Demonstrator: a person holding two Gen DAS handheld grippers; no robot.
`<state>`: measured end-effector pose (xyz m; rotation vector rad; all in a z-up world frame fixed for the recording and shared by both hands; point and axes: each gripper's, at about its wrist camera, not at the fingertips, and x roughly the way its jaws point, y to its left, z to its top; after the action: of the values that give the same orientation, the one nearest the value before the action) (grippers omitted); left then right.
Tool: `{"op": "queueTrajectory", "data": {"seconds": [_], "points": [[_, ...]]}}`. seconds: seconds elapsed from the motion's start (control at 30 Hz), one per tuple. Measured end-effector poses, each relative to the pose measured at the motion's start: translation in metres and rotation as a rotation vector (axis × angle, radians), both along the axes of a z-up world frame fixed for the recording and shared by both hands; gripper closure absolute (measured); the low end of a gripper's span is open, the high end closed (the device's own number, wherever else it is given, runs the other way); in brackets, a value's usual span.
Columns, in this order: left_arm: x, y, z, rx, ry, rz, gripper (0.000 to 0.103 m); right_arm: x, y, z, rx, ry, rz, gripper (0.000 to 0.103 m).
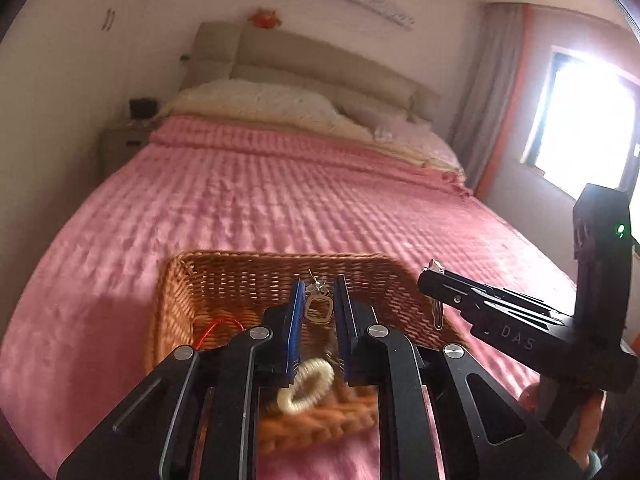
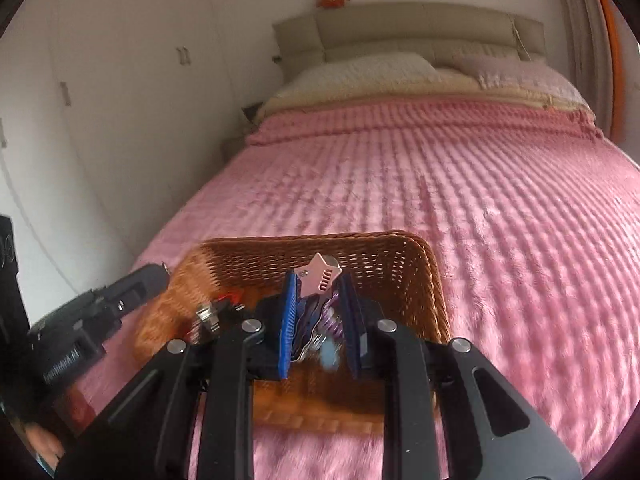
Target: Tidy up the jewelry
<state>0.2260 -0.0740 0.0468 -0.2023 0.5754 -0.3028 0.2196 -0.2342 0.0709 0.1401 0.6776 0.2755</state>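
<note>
Left gripper [image 1: 316, 300] is clamping a silver earring [image 1: 318, 307]; right gripper [image 2: 318, 296] is pinching a pink star clip [image 2: 320, 276], both above the wicker basket [image 1: 280, 268]. Cream ring [image 1: 306, 386] and red cord [image 1: 220, 330] are already lying inside; both pieces are awaiting placement.

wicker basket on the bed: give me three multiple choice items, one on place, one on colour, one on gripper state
1. Where does the wicker basket stand?
A. on the pink bedspread
B. on the nightstand
C. on the floor

2. What colour is the coiled ring in the basket?
A. black
B. cream
C. green

3. What is the right gripper doing?
A. standing open and empty
B. shut on the basket rim
C. shut on a pink star-shaped clip

Answers: 1 A, pink cover lies all round the basket; 2 B, it shows pale cream against the weave; 3 C, the star sticks up from between its blue pads.
</note>
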Motion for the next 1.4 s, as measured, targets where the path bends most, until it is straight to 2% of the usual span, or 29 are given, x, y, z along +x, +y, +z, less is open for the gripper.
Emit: {"op": "queueTrajectory", "data": {"seconds": [0.13, 0.27, 0.57, 0.67, 0.73, 0.77, 0.83, 0.93, 1.17, 1.3, 1.4], "points": [[0.025, -0.01, -0.016, 0.011, 0.05, -0.007, 0.09, 0.043, -0.003, -0.024, 0.025, 0.108, -0.033, 0.084], [0.038, -0.019, -0.03, 0.031, 0.082, -0.038, 0.09, 0.062, -0.004, -0.049, 0.018, 0.188, -0.053, 0.084], [0.042, -0.012, -0.041, -0.03, 0.101, -0.045, 0.089, 0.069, -0.001, -0.064, -0.007, 0.218, -0.065, 0.083], [0.041, -0.009, -0.04, -0.048, 0.093, -0.049, 0.078, 0.067, -0.002, -0.062, 0.026, 0.218, -0.051, 0.075], [0.038, -0.008, -0.036, -0.052, 0.08, -0.049, 0.072, 0.064, -0.003, -0.058, 0.048, 0.203, -0.044, 0.069], [0.035, -0.006, -0.033, -0.059, 0.069, -0.046, 0.07, 0.062, -0.003, -0.055, 0.047, 0.191, -0.044, 0.062], [0.029, -0.001, -0.027, -0.079, 0.052, -0.041, 0.068, 0.054, -0.006, -0.047, 0.028, 0.149, -0.075, 0.055], [0.019, 0.005, -0.015, -0.097, 0.029, -0.037, 0.066, 0.043, -0.016, -0.035, 0.075, 0.118, -0.084, 0.055], [-0.038, 0.019, 0.021, -0.1, -0.074, -0.022, 0.051, -0.013, -0.022, -0.001, 0.123, 0.016, -0.077, 0.05], [-0.082, 0.029, 0.035, -0.101, -0.138, -0.017, 0.049, -0.058, -0.007, 0.017, 0.069, -0.082, -0.068, 0.049], [-0.112, 0.035, 0.039, -0.074, -0.177, 0.019, 0.039, -0.087, 0.005, 0.023, 0.022, -0.142, -0.052, 0.046]]}}
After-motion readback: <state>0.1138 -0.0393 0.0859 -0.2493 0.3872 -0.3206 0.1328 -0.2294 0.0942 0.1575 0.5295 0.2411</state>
